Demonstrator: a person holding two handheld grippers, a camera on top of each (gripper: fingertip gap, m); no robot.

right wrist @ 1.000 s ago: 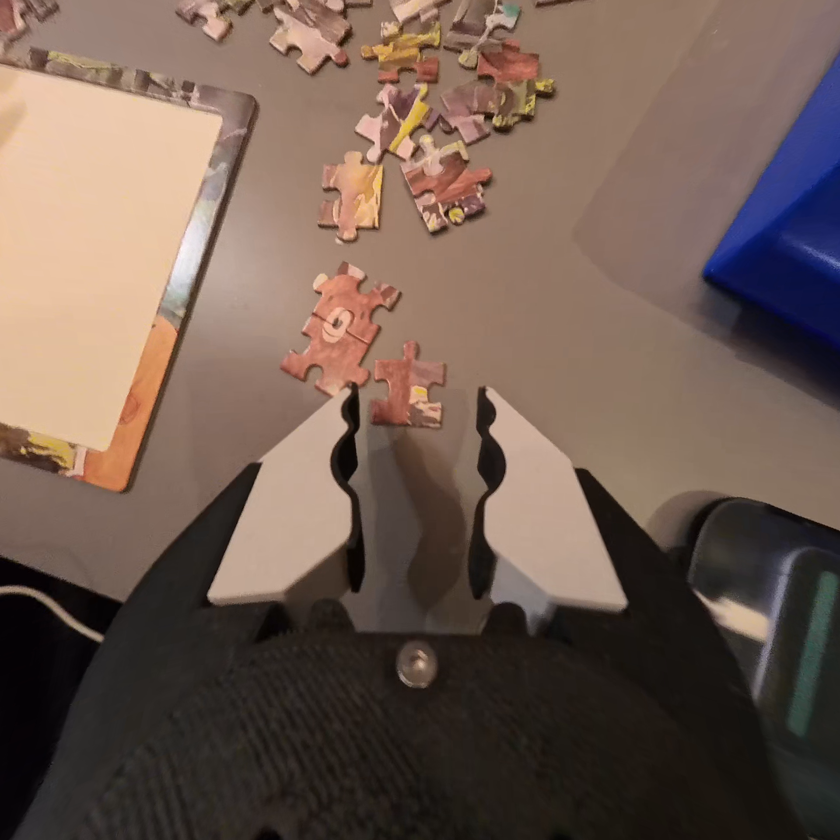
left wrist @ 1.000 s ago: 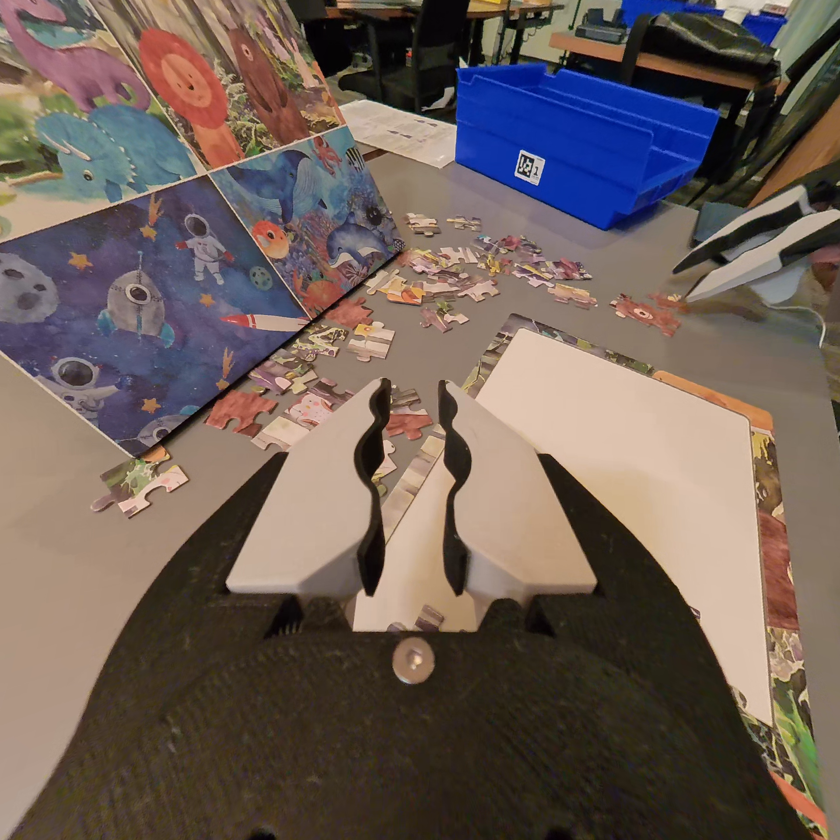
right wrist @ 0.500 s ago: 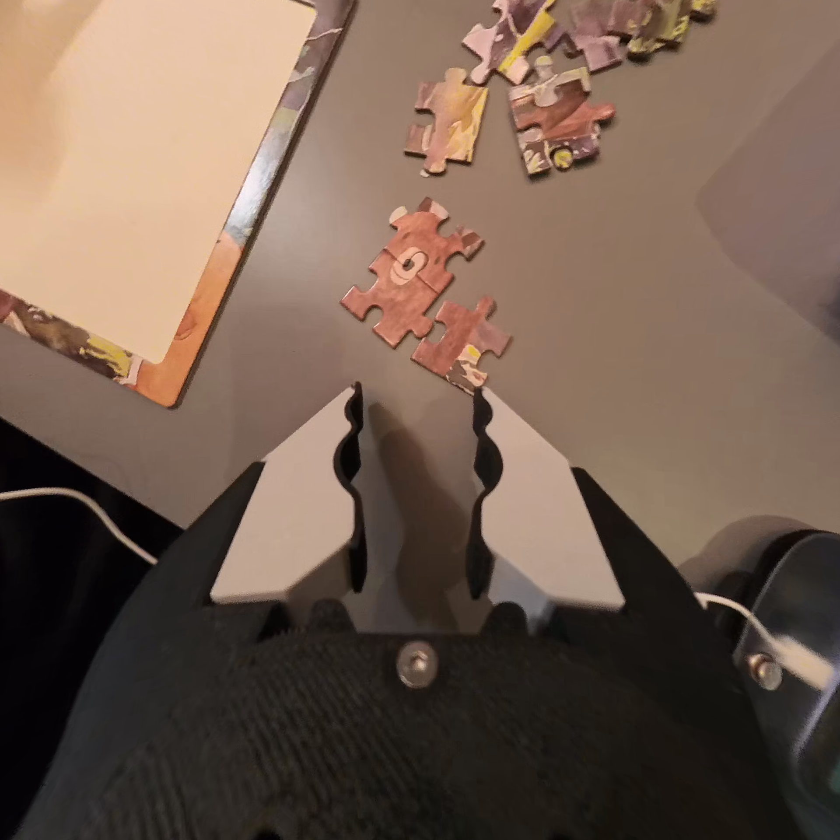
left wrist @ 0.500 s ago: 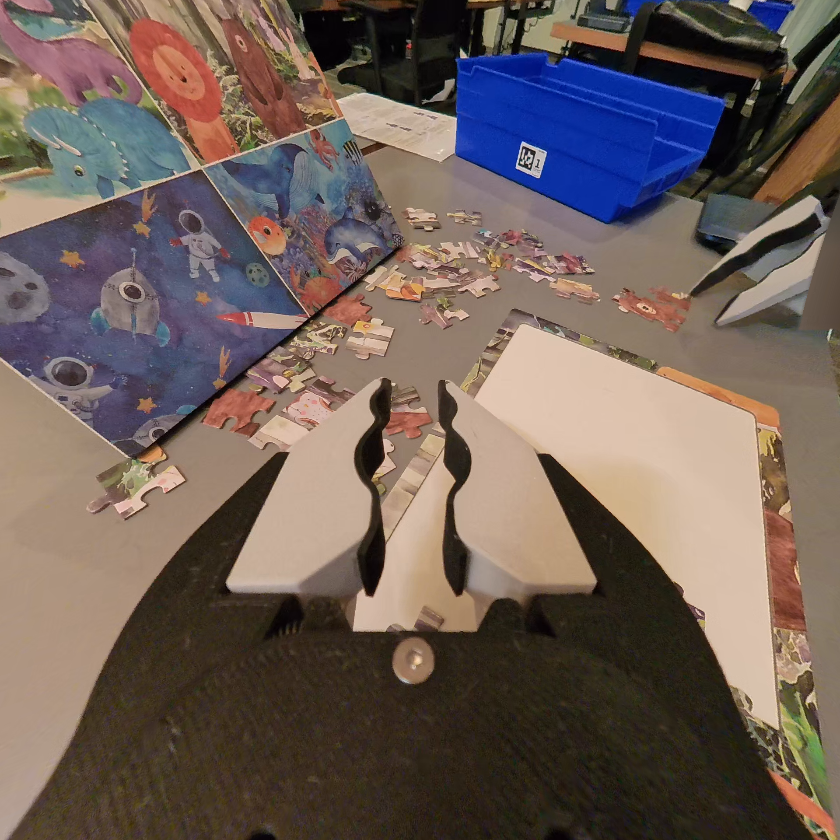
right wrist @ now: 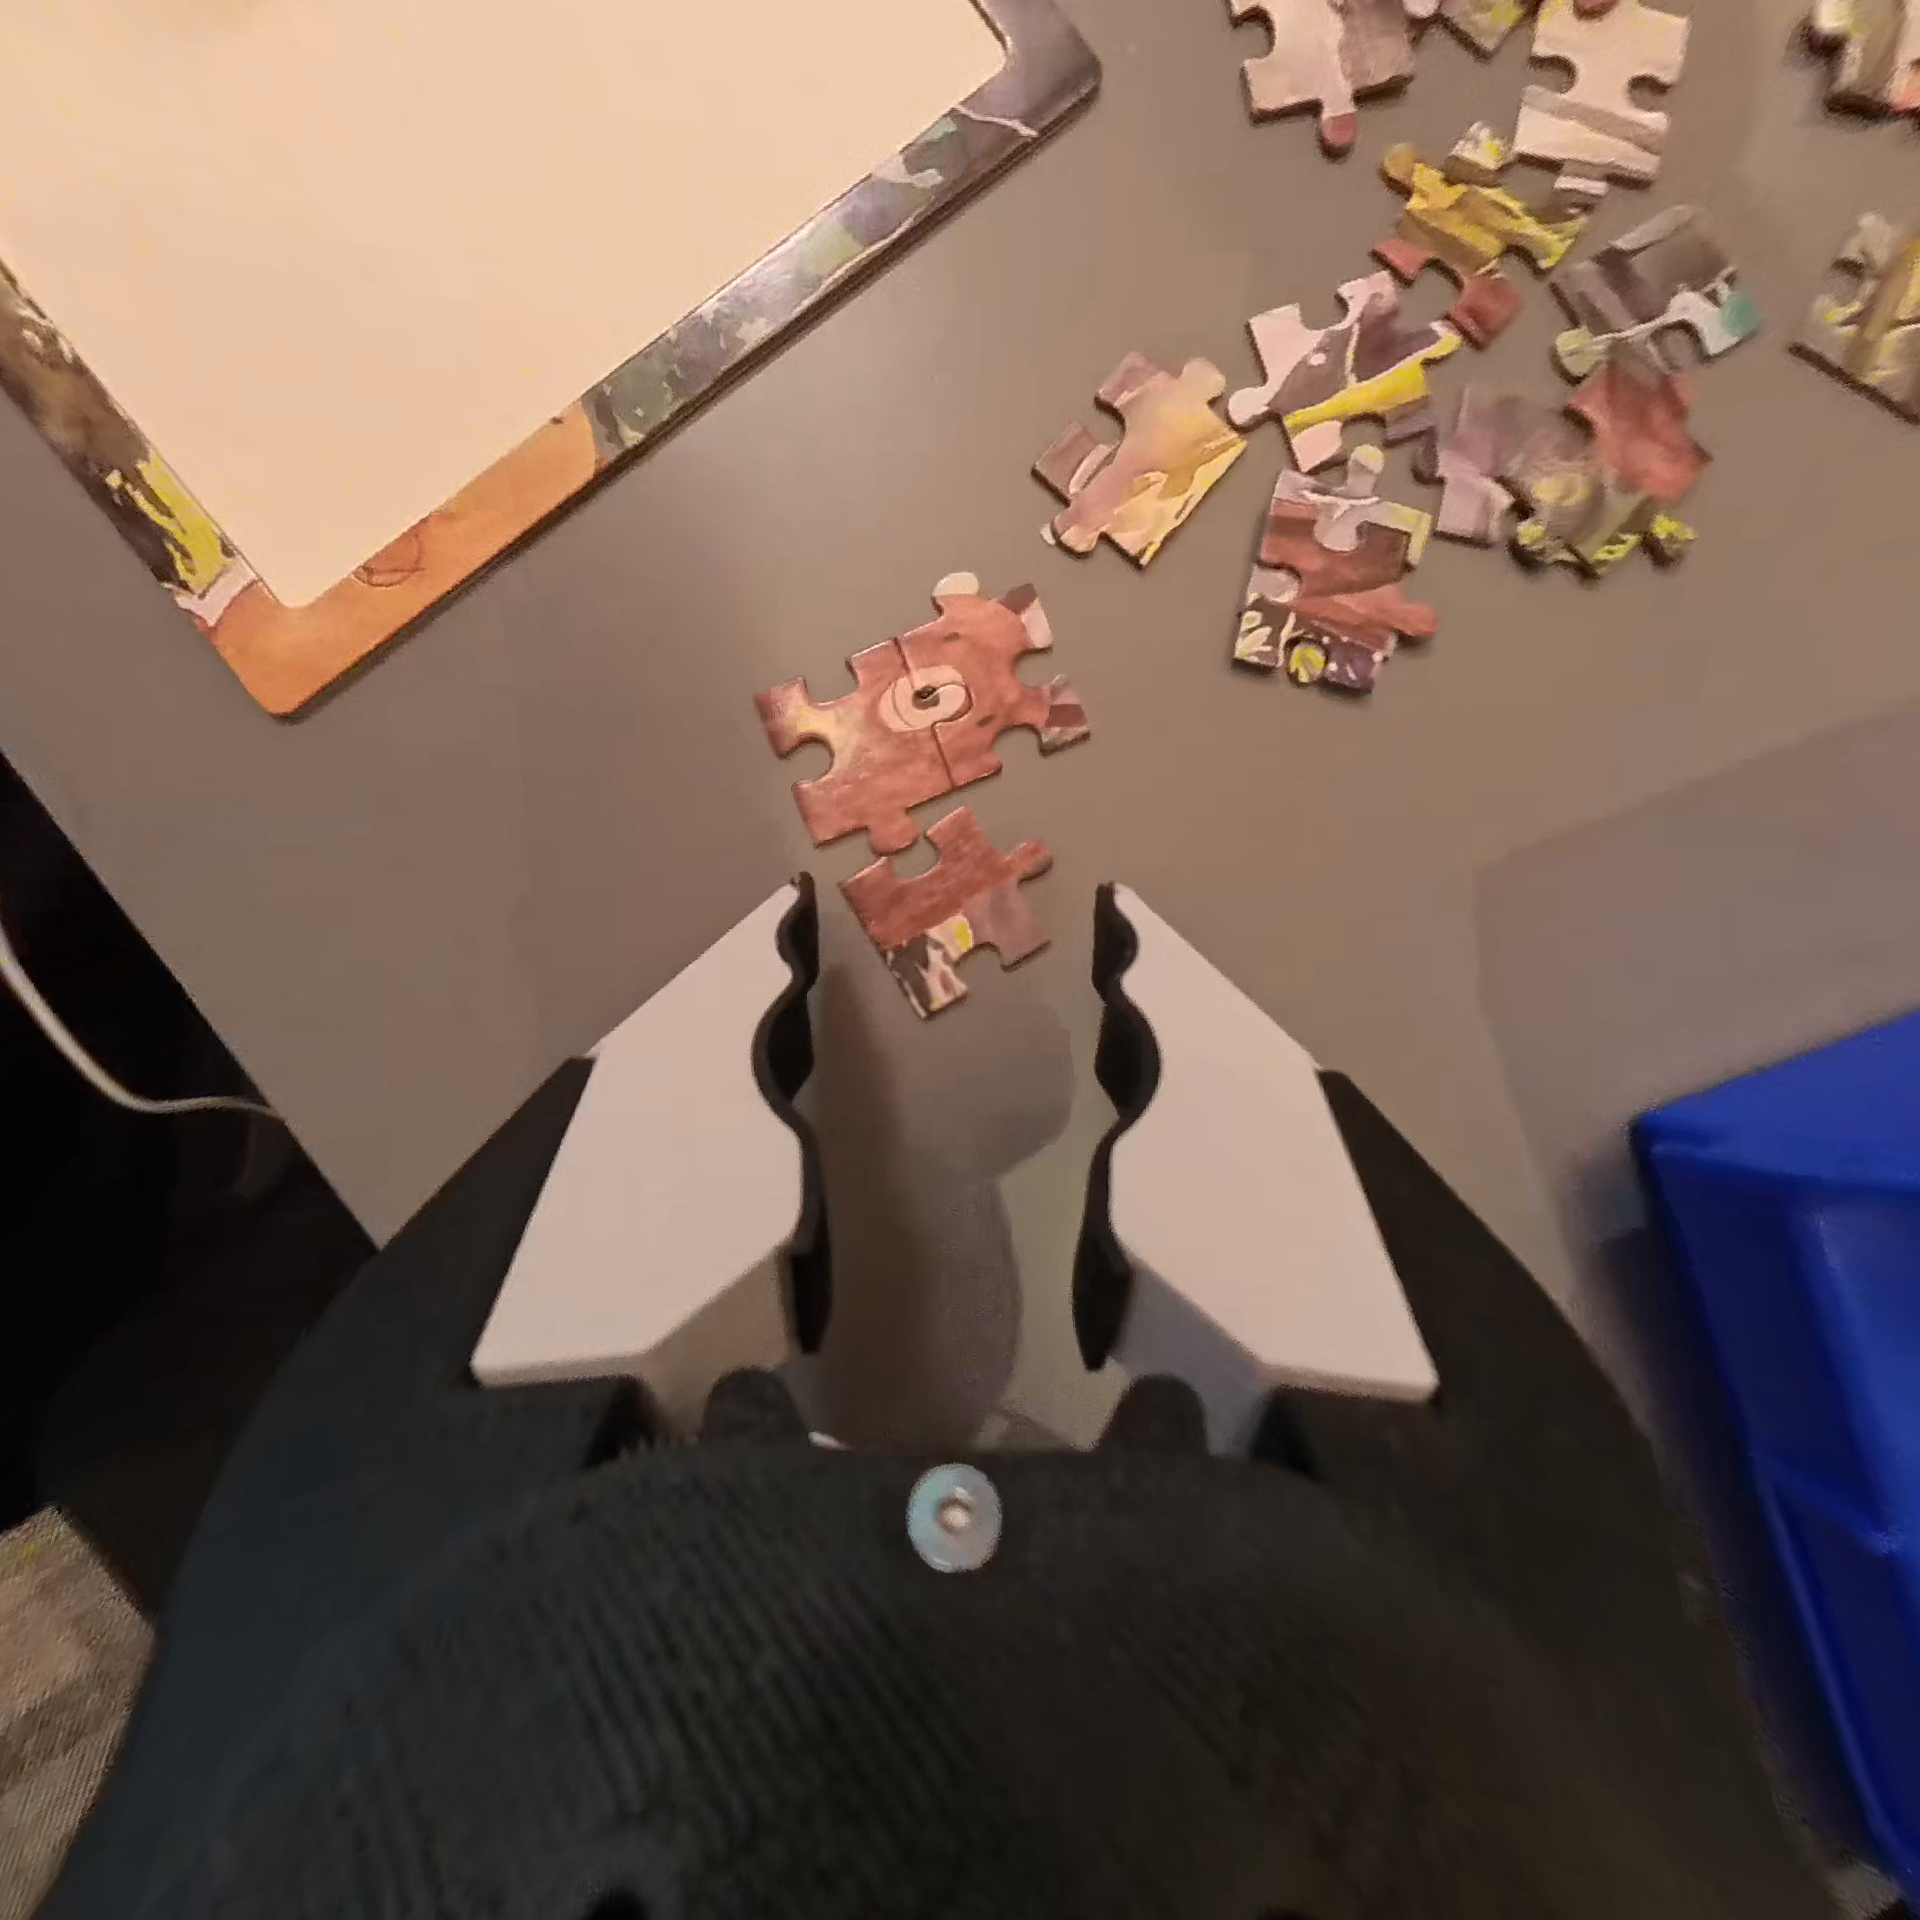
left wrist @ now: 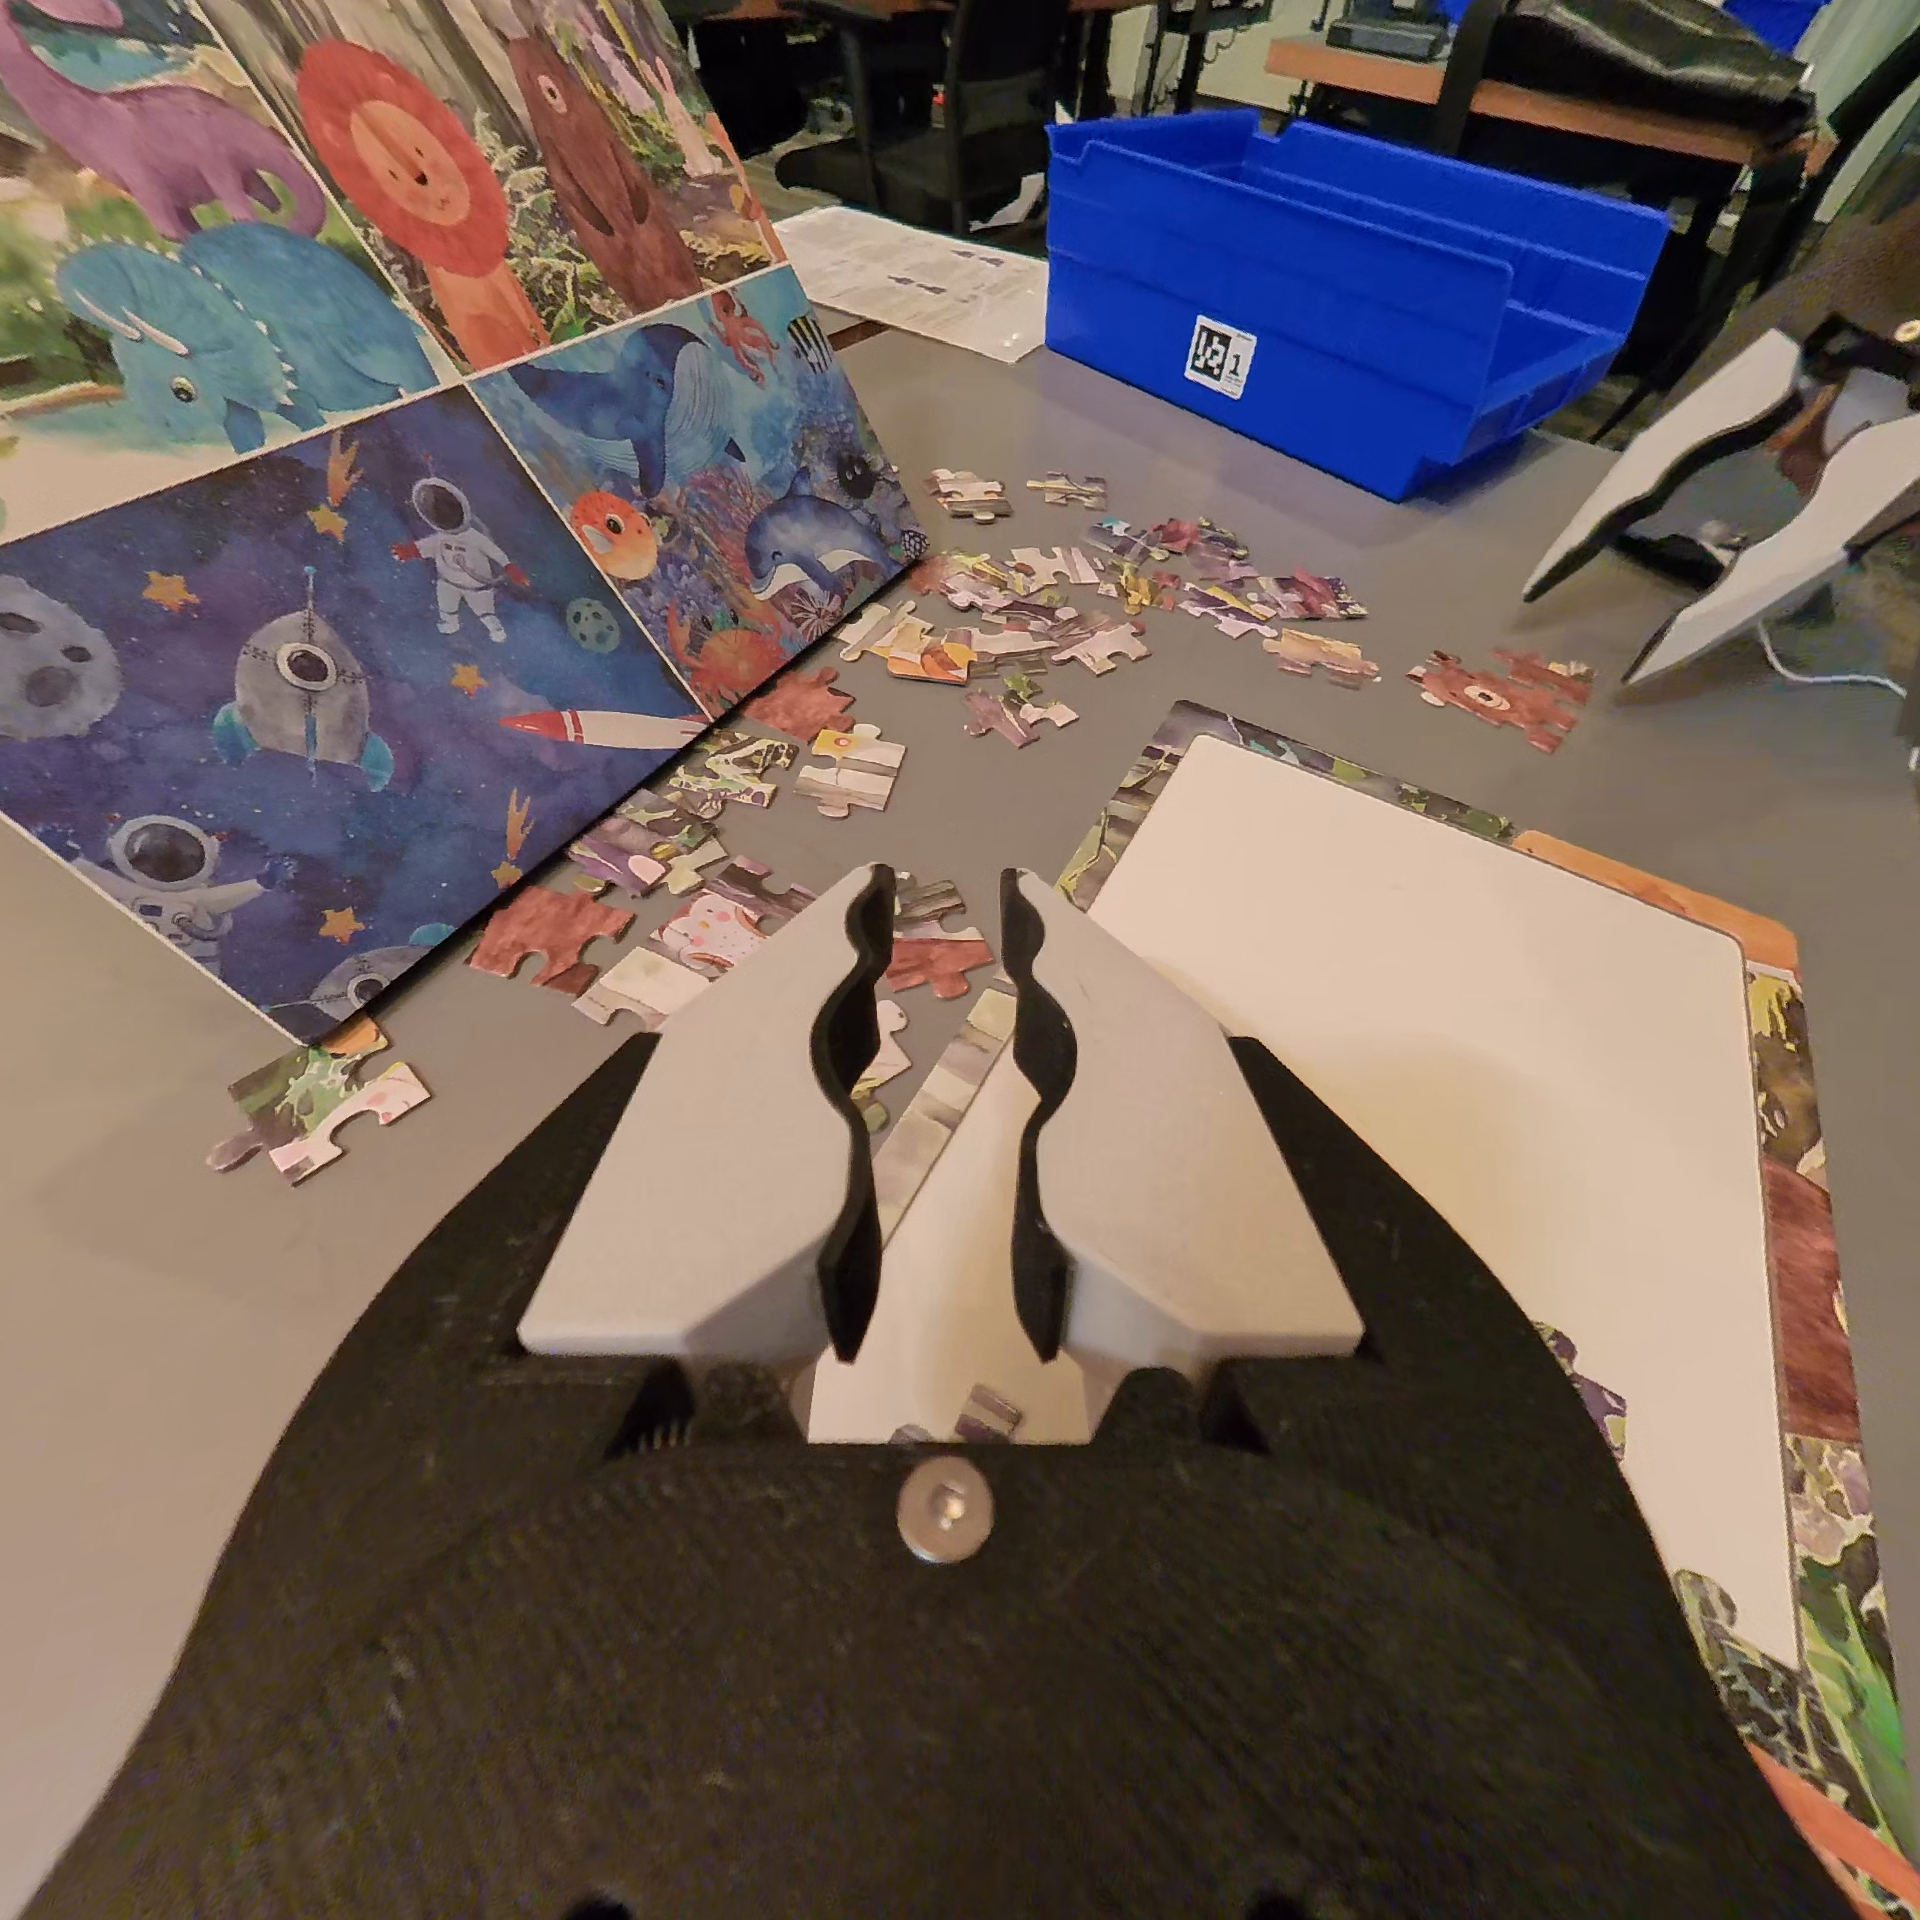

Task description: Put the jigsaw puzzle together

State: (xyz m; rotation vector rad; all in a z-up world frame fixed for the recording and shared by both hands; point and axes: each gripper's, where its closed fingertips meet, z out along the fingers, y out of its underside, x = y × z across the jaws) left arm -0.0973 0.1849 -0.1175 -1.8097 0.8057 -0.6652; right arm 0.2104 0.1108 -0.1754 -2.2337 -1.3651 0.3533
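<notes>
The puzzle frame (left wrist: pixel 1810 1247) lies on the grey table with a blank white inside; its corner also shows in the right wrist view (right wrist: pixel 623 416). My left gripper (left wrist: pixel 948 883) hovers over the frame's left edge, jaws a little apart and empty. My right gripper (right wrist: pixel 954 899) is open just above the table. A single brown piece (right wrist: pixel 935 883) lies between its fingertips, loose. Two joined brown pieces (right wrist: pixel 920 727) lie just beyond it. The right gripper (left wrist: pixel 1714 582) also shows at the far right of the left wrist view, near those brown pieces (left wrist: pixel 1496 696).
Several loose pieces (left wrist: pixel 1039 623) are scattered beyond and left of the frame, and others (right wrist: pixel 1351 436) lie right of it. A propped picture board (left wrist: pixel 364 520) stands at the left. A blue bin (left wrist: pixel 1351 301) stands at the back, and its edge (right wrist: pixel 1787 1351) is near my right gripper.
My right gripper has swung round and closed in on the brown pieces, so the single piece now lies between its tips. The left gripper has barely moved.
</notes>
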